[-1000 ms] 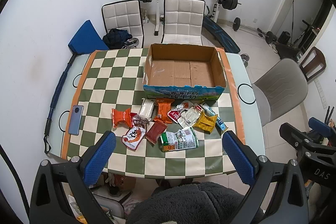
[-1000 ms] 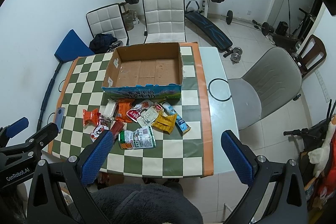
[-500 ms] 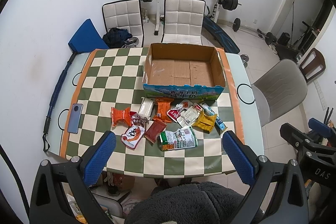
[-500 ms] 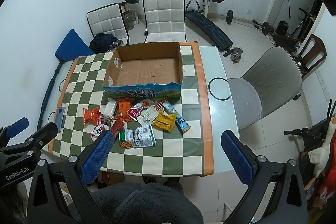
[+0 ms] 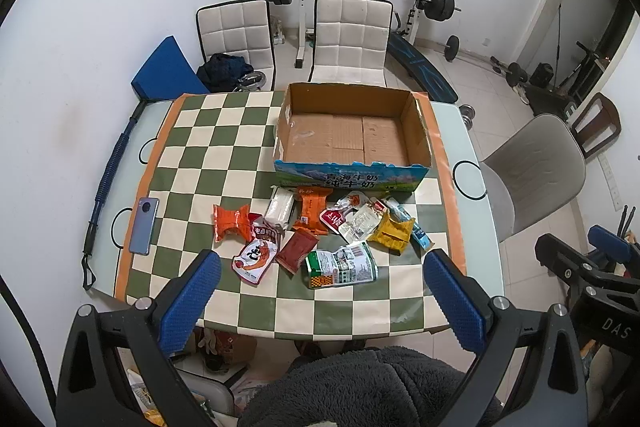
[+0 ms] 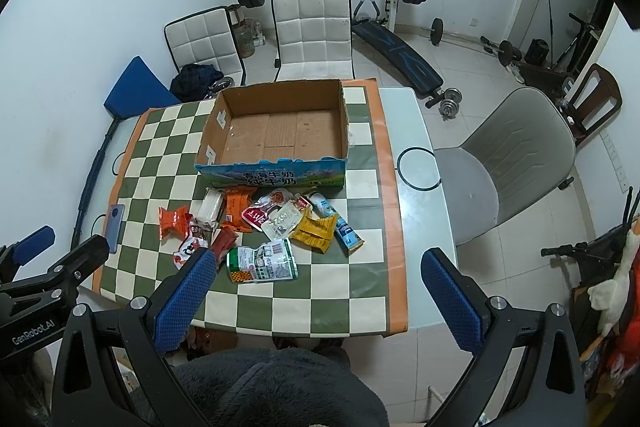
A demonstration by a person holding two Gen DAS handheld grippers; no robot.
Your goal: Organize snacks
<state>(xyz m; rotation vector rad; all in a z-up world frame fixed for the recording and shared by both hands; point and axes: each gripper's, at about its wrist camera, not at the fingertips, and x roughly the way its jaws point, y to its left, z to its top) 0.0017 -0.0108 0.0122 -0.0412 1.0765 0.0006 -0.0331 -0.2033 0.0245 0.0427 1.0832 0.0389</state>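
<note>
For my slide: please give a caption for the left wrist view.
Open left gripper above snacks beside empty box.

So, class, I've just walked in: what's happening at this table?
A person holds a two-finger gripper in each hand above a checkered table. The left gripper and right gripper are both open and empty. Snack packets lie scattered in front of an empty cardboard box; nothing is packed yet.

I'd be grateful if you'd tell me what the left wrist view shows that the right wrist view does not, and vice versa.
Only the left wrist view shows the right gripper from outside, at its right edge. Only the right wrist view shows the left gripper at its left edge and a white plush toy. Both show the empty open cardboard box and the snack packets on the checkered tablecloth.
</note>
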